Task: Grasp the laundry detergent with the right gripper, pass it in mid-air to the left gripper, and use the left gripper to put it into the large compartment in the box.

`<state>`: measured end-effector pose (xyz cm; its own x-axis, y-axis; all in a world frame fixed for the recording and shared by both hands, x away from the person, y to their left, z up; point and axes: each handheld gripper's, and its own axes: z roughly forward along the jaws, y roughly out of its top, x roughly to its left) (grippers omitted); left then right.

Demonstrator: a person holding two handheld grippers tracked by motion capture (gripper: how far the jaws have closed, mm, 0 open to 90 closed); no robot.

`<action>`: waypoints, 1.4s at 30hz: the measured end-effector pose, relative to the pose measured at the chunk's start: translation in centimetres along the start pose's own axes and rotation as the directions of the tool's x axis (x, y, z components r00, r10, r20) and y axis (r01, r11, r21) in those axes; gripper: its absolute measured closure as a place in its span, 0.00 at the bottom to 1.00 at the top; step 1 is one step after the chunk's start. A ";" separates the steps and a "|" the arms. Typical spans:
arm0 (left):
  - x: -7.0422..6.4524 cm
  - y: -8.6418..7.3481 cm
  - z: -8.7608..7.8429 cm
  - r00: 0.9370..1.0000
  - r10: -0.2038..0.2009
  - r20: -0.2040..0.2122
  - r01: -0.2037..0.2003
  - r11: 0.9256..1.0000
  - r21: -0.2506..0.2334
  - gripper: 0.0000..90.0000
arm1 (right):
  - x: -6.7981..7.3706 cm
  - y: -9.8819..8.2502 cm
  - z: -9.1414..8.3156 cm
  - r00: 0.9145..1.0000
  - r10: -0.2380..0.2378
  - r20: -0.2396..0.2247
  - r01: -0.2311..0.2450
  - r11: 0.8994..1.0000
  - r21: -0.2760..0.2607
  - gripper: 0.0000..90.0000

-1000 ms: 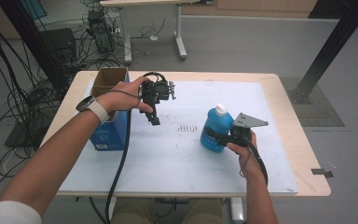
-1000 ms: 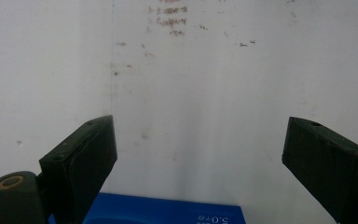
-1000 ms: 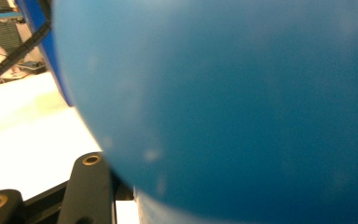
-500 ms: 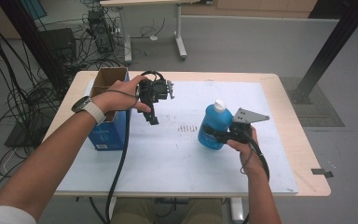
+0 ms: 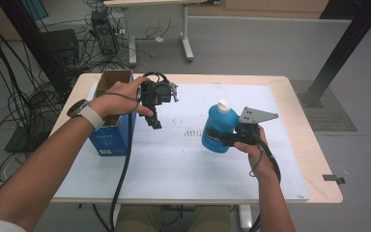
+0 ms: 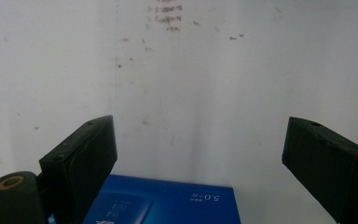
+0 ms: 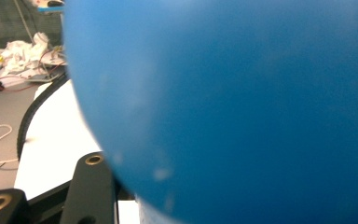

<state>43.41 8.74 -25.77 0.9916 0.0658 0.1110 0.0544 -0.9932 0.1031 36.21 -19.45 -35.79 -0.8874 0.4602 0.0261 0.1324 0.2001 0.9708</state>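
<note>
- The right gripper [image 5: 222,137] is gripping the blue bottle [image 5: 219,126], its jaws closed onto the bottle's lower body, and is carrying it higher than a second ago; the bottle is now hanging a little above the white mat [image 5: 183,159] and leaning slightly toward 11 o'clock.
- The bottle is sitting at about 3 o'clock from the middle of the table [image 5: 314,159], with its white cap [image 5: 223,104] on top.
- The left gripper [image 5: 154,118] is staying where it was, hovering above the mat just beside the blue box [image 5: 111,137] at 9 o'clock; its jaws are standing wide apart with nothing between them.
- The left gripper view is showing what the high view is hiding: the box's printed blue side [image 6: 168,205] lying below the open jaws, and faint dark marks [image 6: 168,18] on the mat at 12 o'clock.
- The right gripper view is showing the bottle [image 7: 233,107] pressed close against the lens, one black jaw at 7 o'clock, and a cluttered surface [image 7: 23,51] far off at 10 o'clock.
- Counting: one bottle, one box with its cardboard top open, one mat, two grippers, two hands.
</note>
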 end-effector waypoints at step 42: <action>-2.7 -1.1 -3.8 1.000 -0.010 -0.007 0.010 0.999 0.046 0.12 | 2.1 5.1 2.6 0.966 -0.073 -0.247 0.082 0.996 0.027 0.49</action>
<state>40.20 9.99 -22.46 0.9902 0.0766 0.1170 0.0701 -0.9958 0.0587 36.21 -15.23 -31.41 -0.9762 0.2163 0.0135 0.0710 0.2605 0.9628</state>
